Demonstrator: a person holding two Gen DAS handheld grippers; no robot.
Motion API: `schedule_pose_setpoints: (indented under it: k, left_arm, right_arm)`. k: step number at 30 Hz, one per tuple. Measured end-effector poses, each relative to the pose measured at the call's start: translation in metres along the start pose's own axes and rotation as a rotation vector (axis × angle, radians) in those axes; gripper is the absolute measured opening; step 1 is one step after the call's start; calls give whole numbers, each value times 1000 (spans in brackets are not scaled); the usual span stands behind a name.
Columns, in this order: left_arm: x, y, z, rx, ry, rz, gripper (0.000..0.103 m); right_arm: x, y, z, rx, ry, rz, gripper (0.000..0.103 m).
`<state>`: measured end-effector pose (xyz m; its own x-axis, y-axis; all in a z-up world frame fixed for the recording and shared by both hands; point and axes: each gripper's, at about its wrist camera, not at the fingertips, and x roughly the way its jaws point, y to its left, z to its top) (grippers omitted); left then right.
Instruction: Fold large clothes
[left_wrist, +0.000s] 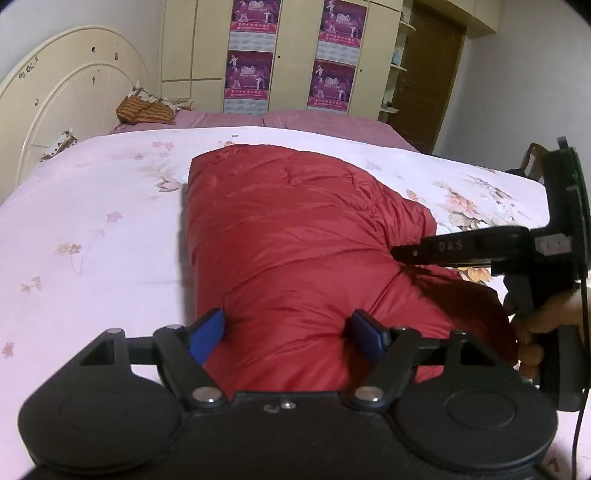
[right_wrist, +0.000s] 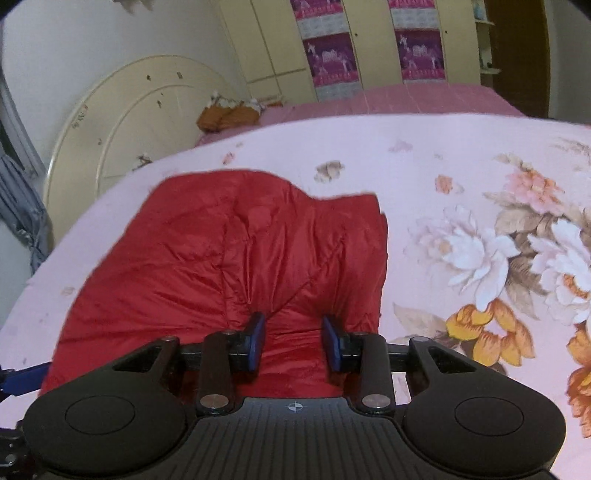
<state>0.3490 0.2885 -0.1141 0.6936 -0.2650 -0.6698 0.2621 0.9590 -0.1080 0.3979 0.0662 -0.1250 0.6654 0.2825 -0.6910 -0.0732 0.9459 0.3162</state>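
Where the pink floral quilt (left_wrist: 92, 206) covers the bed, we see the red down jacket (left_wrist: 295, 236) lying partly folded into a thick, puffy bundle, near the front edge of the bed and close under both cameras. Our left tongs (left_wrist: 288, 336) stand wide apart, with the jacket's near end bulging up between the blue pads (left_wrist: 207, 334); whether the pads actually press on the cloth we cannot tell, since the padding fills the gap but shows no pinch. Our right tongs (right_wrist: 293, 341) stand narrower, their pads (right_wrist: 256, 341) set on either side of a raised ridge of red fabric at the jacket's near right part, and creases in the cloth run toward that spot, so they look clamped on the jacket. In the left wrist view the right tongs (left_wrist: 402, 254) reach in from the right edge onto the jacket's right side, with a hand (left_wrist: 535, 325) gripping the handle below. Behind the quilt lies a darker pink sheet (left_wrist: 295, 120), a small orange patterned cloth (left_wrist: 147, 110) rests near the cream headboard (left_wrist: 66, 96), and purple posters (left_wrist: 251, 51) hang on the cream wardrobe doors (left_wrist: 192, 40).
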Motion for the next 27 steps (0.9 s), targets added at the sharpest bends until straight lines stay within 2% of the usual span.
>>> schedule_pose_setpoints:
  k: [3, 7, 12, 16, 19, 21, 27]
  left_arm:
    - [1, 0, -1, 0, 3, 7, 75]
    - [0, 2, -3, -22, 2, 13, 75]
    - [0, -5, -6, -20, -2, 35, 74]
    - [0, -9, -8, -5, -2, 59, 75]
    - [-1, -14, -8, 8, -2, 92, 75]
    - [-2, -16, -7, -3, -1, 118, 77]
    - [-22, -24, -5, -84, 5, 186, 85]
  right_arm:
    - [-13, -3, 3, 3, 2, -5, 33]
    - [-56, 9, -7, -53, -70, 17, 33]
    - [-85, 24, -47, -161, -57, 11, 33]
    - [-65, 24, -69, -210, 14, -43, 33]
    - [-50, 24, -75, -242, 36, -56, 33]
    - [-43, 23, -75, -260, 42, -53, 33]
    - [-43, 10, -57, -182, 117, -10, 34]
